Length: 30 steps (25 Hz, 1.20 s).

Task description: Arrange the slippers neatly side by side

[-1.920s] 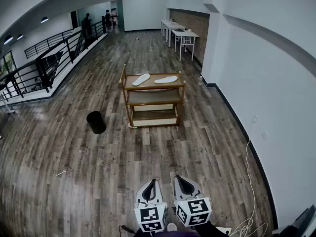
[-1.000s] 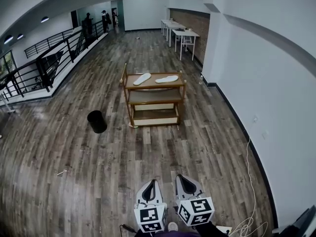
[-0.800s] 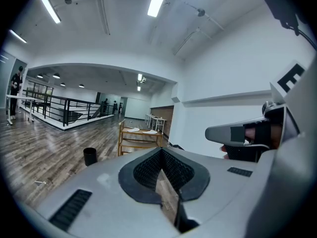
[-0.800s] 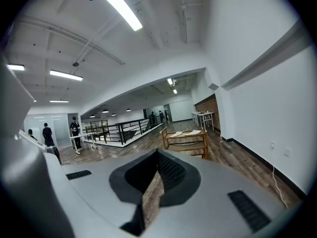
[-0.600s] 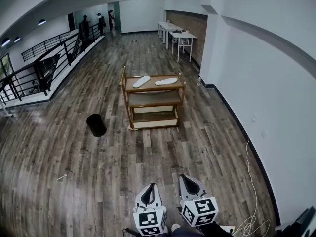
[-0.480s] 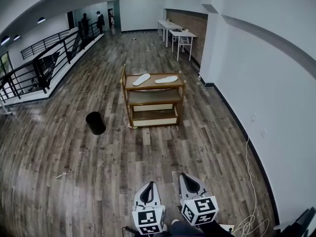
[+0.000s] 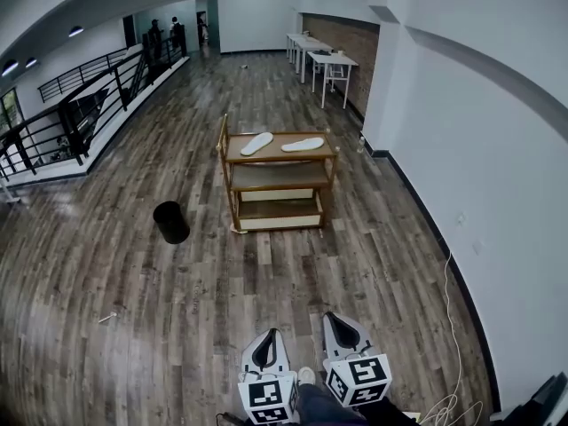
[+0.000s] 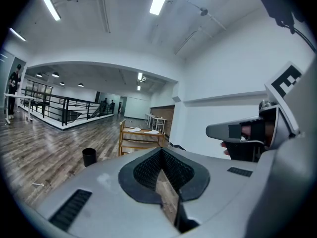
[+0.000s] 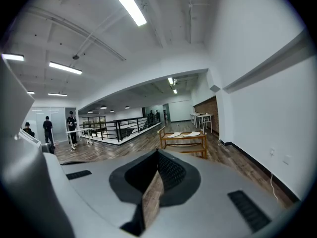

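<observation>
Two white slippers lie apart on the top shelf of a wooden three-tier cart (image 7: 232,175) far ahead: the left slipper (image 7: 256,143) angled, the right slipper (image 7: 303,144) lying almost crosswise. Both grippers hang low at the bottom of the head view, well short of the cart. My left gripper (image 7: 270,335) is shut and empty. My right gripper (image 7: 335,319) is shut and empty too. In the left gripper view the cart (image 8: 140,139) is small beyond the left gripper (image 8: 161,152). The right gripper view shows the cart (image 9: 183,142) with both slippers (image 9: 192,133) past the right gripper (image 9: 158,154).
A black round bin (image 7: 171,222) stands on the wood floor left of the cart. A black railing (image 7: 71,114) runs along the left. White tables (image 7: 321,60) stand at the far right wall. A white wall (image 7: 479,167) and a cable (image 7: 448,327) border the right. People stand far back.
Both grippers have shifted slightly lower in the head view, still shut. A dark trouser leg and shoe now show between them. The people far back have moved.
</observation>
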Each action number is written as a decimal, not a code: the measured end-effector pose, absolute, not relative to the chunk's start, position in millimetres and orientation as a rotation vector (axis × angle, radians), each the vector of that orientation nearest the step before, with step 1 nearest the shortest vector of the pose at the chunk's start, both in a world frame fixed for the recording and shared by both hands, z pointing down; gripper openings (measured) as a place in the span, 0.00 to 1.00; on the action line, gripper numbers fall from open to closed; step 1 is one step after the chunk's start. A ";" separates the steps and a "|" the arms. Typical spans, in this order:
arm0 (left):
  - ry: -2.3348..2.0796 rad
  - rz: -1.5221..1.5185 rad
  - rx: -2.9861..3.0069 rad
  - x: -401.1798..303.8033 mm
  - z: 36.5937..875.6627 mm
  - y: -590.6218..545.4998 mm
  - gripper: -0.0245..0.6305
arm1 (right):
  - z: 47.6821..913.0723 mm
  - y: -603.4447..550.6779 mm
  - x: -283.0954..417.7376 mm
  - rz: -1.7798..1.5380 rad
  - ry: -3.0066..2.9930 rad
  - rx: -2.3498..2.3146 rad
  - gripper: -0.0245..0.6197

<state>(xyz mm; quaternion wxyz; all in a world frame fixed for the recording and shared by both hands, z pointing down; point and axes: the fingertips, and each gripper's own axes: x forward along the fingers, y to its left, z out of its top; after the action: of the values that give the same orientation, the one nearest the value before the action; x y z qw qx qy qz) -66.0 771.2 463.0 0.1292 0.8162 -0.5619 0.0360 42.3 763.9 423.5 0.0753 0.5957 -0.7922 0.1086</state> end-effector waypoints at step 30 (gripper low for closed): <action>-1.725 0.151 2.291 -17.6 455.5 570.5 0.04 | 424.6 558.3 90.8 0.371 -2.439 1.707 0.04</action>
<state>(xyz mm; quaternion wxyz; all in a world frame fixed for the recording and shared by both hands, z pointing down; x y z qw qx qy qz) -17.6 570.5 455.5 0.1345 0.7906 -0.5951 0.0522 90.8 558.3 424.6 0.0709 0.5675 -0.8110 0.1232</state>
